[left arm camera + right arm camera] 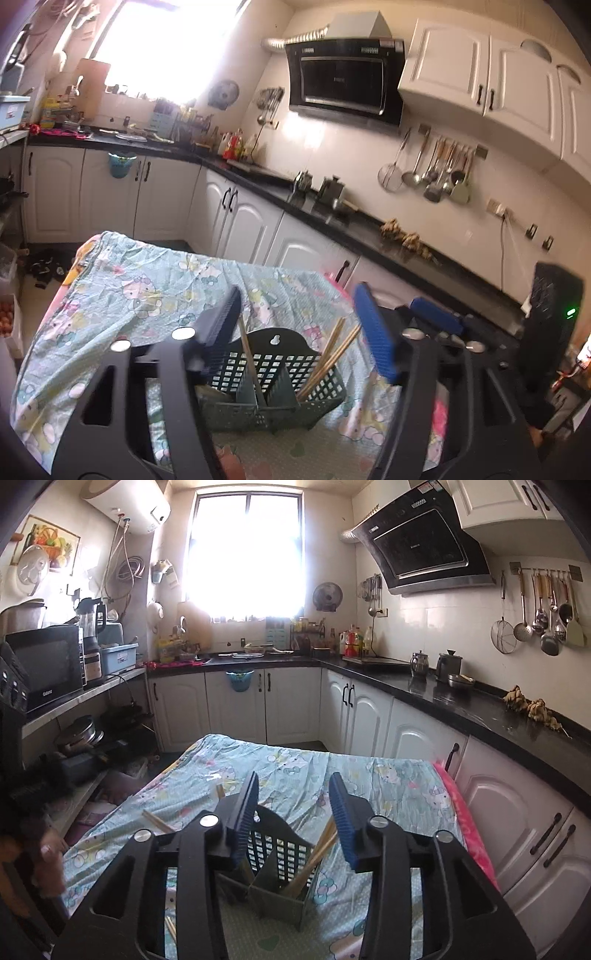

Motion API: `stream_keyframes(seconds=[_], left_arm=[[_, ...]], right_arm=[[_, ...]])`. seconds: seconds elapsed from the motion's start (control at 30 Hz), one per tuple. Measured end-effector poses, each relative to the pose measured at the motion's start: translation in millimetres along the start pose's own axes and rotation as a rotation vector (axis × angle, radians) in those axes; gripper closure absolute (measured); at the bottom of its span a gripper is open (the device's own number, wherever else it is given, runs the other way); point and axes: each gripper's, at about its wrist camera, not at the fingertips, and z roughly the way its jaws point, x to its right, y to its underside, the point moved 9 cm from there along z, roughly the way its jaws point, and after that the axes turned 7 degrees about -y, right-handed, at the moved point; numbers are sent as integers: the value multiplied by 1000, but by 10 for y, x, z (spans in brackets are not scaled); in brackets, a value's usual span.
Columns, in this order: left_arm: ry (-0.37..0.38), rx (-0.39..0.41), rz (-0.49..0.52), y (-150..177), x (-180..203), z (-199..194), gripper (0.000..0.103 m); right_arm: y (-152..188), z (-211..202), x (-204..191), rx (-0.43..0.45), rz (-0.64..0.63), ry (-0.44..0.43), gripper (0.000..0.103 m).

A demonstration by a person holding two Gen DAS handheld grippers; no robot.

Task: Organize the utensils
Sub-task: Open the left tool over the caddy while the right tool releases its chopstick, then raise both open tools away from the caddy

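Left gripper and right gripper: fingers spread apart on both, nothing held, each poised over the dark green utensil caddy.

Caddy stands upright on the cloth-covered table. Chopsticks lean in its right compartment, a wooden handle in the middle (sorted by kind, probably).

Loose chopsticks lie left on the cloth, likely next.

Beyond: kitchen cabinets.

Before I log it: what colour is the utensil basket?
Dark green basket, clearest in the left wrist view.
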Motion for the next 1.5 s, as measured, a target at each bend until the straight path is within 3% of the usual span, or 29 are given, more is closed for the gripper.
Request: stream_keyframes(seconds=[0.23, 0.3, 0.73, 1.5], left_arm=[[-29, 13, -14, 64, -149, -353, 13], [-56, 17, -17, 114, -231, -440, 11], [-129, -35, -82, 460, -665, -806, 11], [-174, -143, -75, 1058, -815, -1053, 11]], right_arm=[[108, -258, -105, 20, -13, -2, 47], [129, -317, -130, 24, -16, -9, 45], [396, -548, -451, 5, -73, -53, 29], [985, -670, -1016, -114, -146, -164, 26]])
